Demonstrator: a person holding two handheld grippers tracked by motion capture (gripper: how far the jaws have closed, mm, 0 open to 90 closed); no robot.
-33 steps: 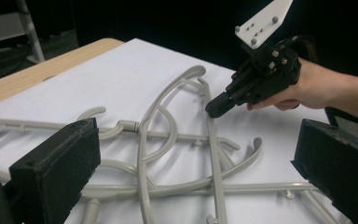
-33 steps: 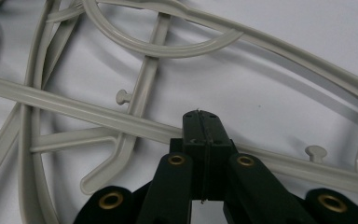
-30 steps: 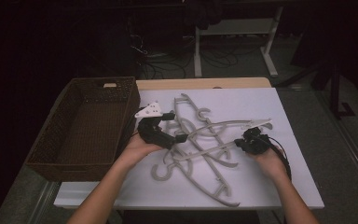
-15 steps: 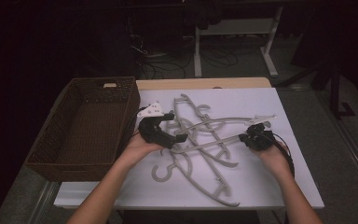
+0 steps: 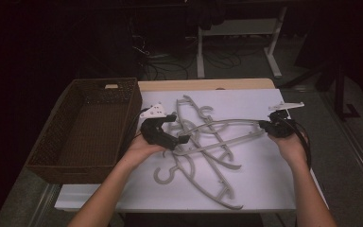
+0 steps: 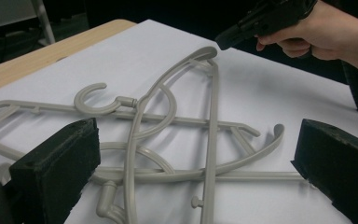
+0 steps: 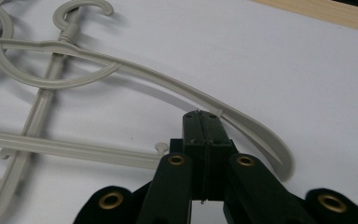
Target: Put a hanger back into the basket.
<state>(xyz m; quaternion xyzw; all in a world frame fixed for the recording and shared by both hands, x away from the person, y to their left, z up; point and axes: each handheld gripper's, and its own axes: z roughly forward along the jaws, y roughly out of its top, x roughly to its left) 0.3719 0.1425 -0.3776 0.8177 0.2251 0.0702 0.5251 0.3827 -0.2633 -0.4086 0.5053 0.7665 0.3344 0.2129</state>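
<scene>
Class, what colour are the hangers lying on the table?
The hangers are a pale grey-beige plastic, clearest in the left gripper view.

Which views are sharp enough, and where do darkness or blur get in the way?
High view: dim, black background, lit white table sheet and grey plastic hangers readable. Left gripper view: hangers crisp, near black foam pads soft. Right gripper view: sharp centre, blur at the lower right corner.
</scene>
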